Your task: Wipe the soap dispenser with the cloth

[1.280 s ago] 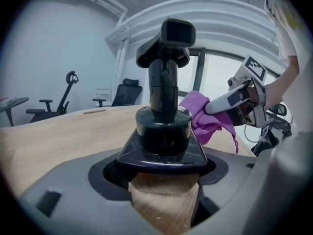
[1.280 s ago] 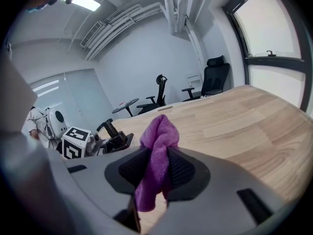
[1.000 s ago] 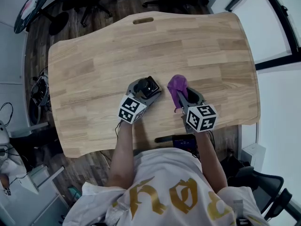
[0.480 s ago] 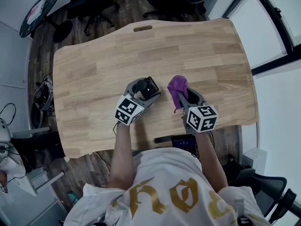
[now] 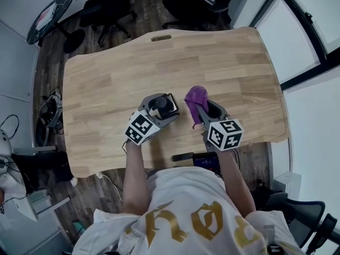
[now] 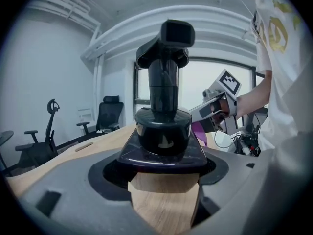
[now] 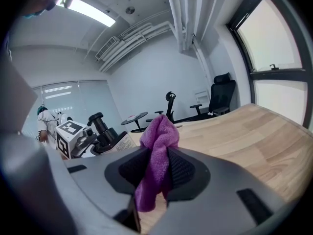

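Soap dispenser (image 5: 163, 104), a black pump bottle, sits between the jaws of the left gripper (image 5: 161, 108) over the near middle of the wooden table (image 5: 223, 57) in the head view, with the right gripper (image 5: 201, 109) just beside it carrying a purple cloth (image 5: 195, 96) bunched upward; cloth and bottle are close but apart. In the left gripper view the jaws close round the bottle's body below its shoulder, the pump neck and spout rising upright above them, and the cloth-bearing gripper shows off to the side; whether the base rests on the wood I cannot tell. In the right gripper view the ribbed pads pinch the cloth at its middle, a soft tuft standing above them and a tail hanging below, with the dispenser beyond and office chairs (image 7: 220, 99) at the far edge. The bottle looks rigid, glossy and probably slippery, and top-heavy at the pump, so a hold low on the body seems sounder than one on the neck. The cloth is light and limp and should drape round the shoulder and spout.
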